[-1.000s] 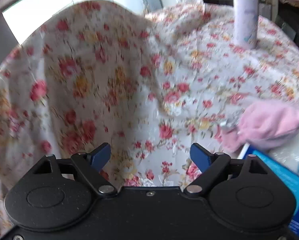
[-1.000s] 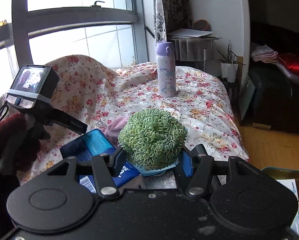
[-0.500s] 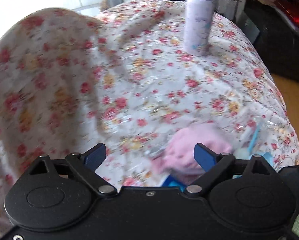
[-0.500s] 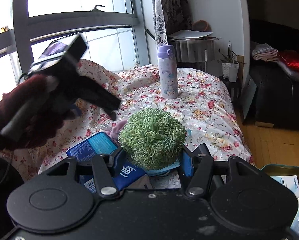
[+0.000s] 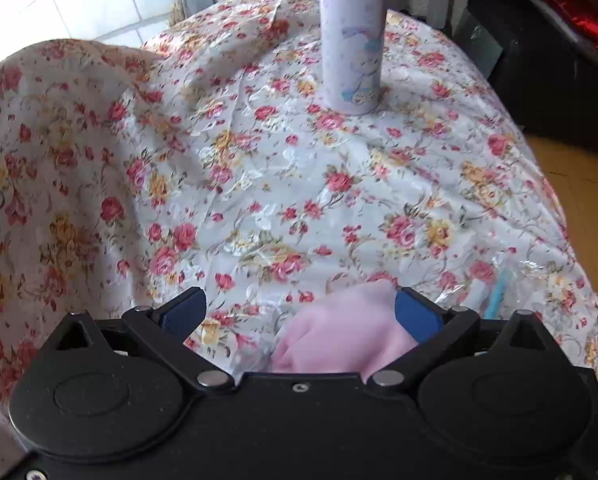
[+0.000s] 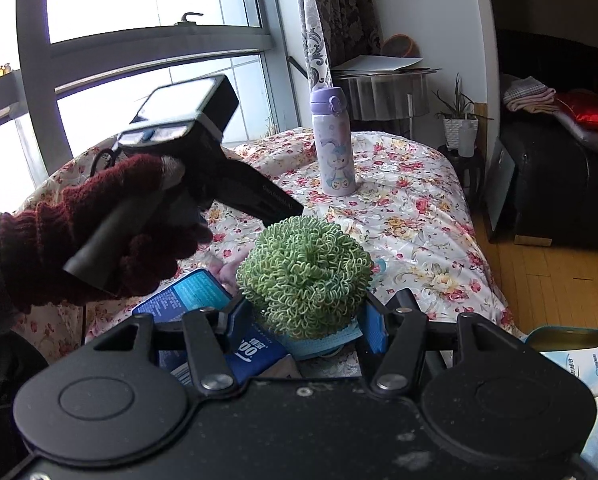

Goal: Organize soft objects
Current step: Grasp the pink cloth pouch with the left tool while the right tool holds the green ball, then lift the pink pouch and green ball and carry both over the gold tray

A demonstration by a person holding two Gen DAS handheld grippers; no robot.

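My right gripper [image 6: 305, 322] is shut on a green curly scrubber ball [image 6: 303, 276], held above the table's near edge. My left gripper [image 5: 301, 312] is open, its jaws wide apart over a pink soft cloth [image 5: 339, 332] that lies on the flowered tablecloth [image 5: 299, 184]; the cloth sits against the right finger. In the right wrist view the left gripper's body [image 6: 203, 160], held by a dark red gloved hand, points down beside the ball, and a bit of the pink cloth [image 6: 231, 270] shows under it.
A purple water bottle [image 5: 353, 40] stands upright at the far middle of the table. A blue packet [image 6: 195, 296] and a light blue face mask [image 6: 327, 342] lie near the front edge. Boxes [image 6: 579, 364] sit at the right, off the table.
My left gripper swung right and down from the draped cloth edge to the pink cloth, which now lies between its open jaws. The right gripper stayed still with the green ball.
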